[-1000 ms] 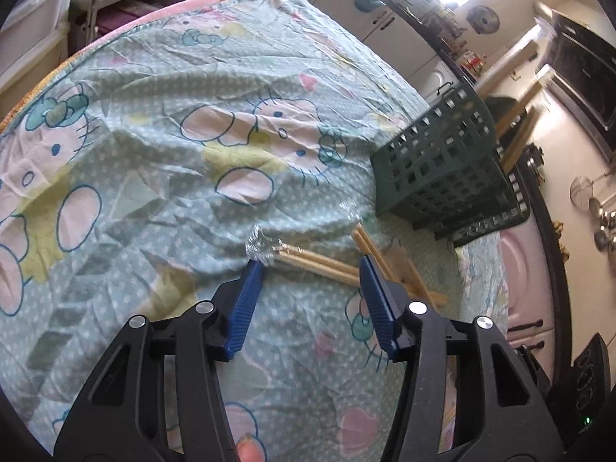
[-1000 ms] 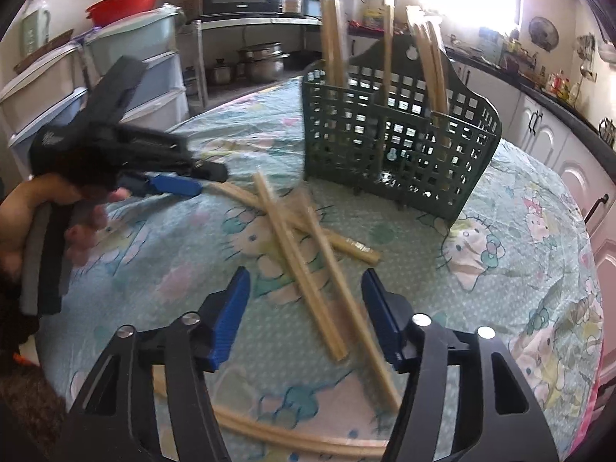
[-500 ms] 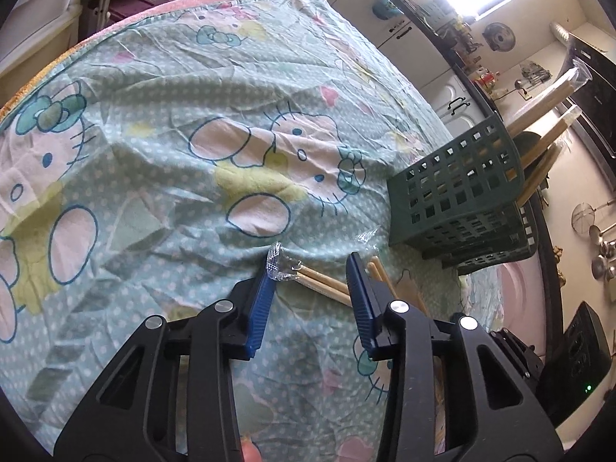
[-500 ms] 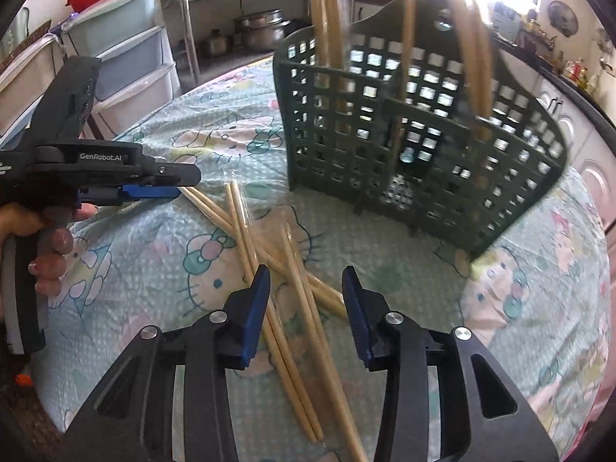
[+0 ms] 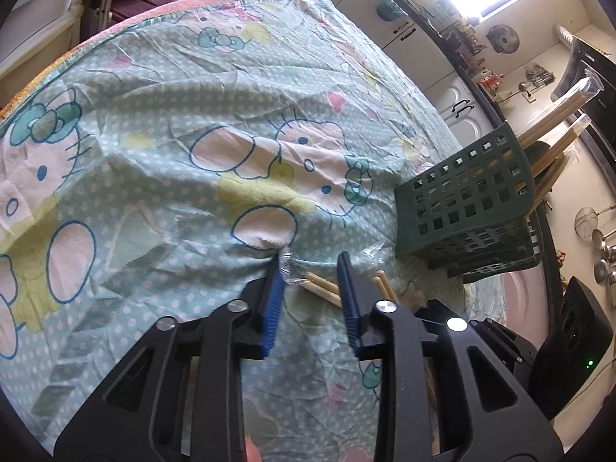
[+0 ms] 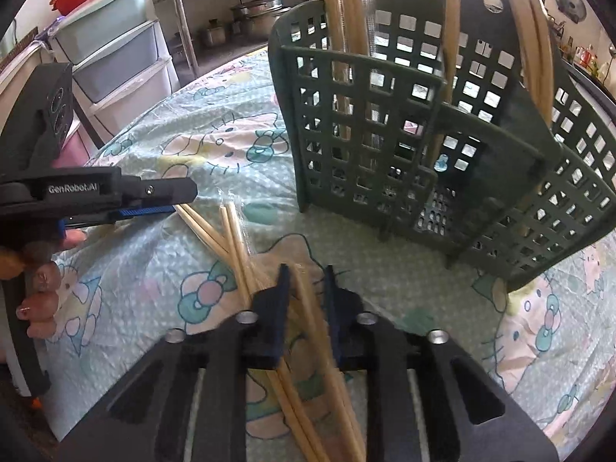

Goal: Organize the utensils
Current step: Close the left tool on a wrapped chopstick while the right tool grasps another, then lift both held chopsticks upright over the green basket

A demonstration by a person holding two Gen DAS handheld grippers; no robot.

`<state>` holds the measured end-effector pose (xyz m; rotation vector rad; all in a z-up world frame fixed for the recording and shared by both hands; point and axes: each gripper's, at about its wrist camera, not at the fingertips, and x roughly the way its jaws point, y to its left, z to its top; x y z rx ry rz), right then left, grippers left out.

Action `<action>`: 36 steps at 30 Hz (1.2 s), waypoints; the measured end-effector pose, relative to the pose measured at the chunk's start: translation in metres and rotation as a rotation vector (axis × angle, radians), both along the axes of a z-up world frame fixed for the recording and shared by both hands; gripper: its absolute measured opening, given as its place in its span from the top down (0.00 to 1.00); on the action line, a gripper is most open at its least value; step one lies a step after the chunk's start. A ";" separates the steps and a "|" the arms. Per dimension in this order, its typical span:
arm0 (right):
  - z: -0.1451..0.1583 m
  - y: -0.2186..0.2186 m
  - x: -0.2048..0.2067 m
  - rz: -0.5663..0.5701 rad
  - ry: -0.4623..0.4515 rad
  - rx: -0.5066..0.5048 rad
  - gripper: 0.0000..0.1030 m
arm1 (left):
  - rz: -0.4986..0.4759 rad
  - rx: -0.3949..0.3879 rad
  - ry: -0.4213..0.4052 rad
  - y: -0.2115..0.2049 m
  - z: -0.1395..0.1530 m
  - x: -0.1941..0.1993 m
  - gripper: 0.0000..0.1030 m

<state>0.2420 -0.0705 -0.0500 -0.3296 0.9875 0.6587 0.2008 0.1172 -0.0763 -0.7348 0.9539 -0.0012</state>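
Note:
Several plastic-wrapped wooden chopstick pairs lie crossed on the Hello Kitty tablecloth (image 6: pixel 231 146). A dark green slotted utensil basket (image 6: pixel 423 134) stands behind them with several chopstick pairs upright in it; it also shows in the left wrist view (image 5: pixel 466 208). My left gripper (image 5: pixel 310 269) is narrowly open around the wrapped tip of one chopstick pair (image 5: pixel 321 287). My right gripper (image 6: pixel 306 281) has its jaws nearly closed around another chopstick pair (image 6: pixel 308 308) lying on the cloth. The left gripper shows in the right wrist view (image 6: pixel 154 208) at the left.
Plastic drawer units (image 6: pixel 115 50) stand beyond the table's far left edge. Kitchen cabinets (image 5: pixel 458 107) and a black appliance (image 5: pixel 569 342) lie past the table's right side. The tablecloth (image 5: pixel 154 154) stretches wide to the left of the basket.
Both grippers moved forward and down over the chopsticks and narrowed their jaws. The right one came closer to the basket and now brackets a pair.

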 end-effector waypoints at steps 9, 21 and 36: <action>-0.002 0.003 0.003 -0.011 -0.013 0.012 0.94 | -0.002 -0.063 -0.035 0.008 -0.003 -0.003 0.94; 0.021 -0.014 -0.007 -0.019 -0.066 0.083 0.95 | -0.013 -0.067 -0.134 0.020 0.020 -0.015 0.98; 0.084 -0.033 -0.028 -0.016 -0.186 0.217 0.95 | 0.006 0.046 -0.346 0.034 0.106 -0.041 0.98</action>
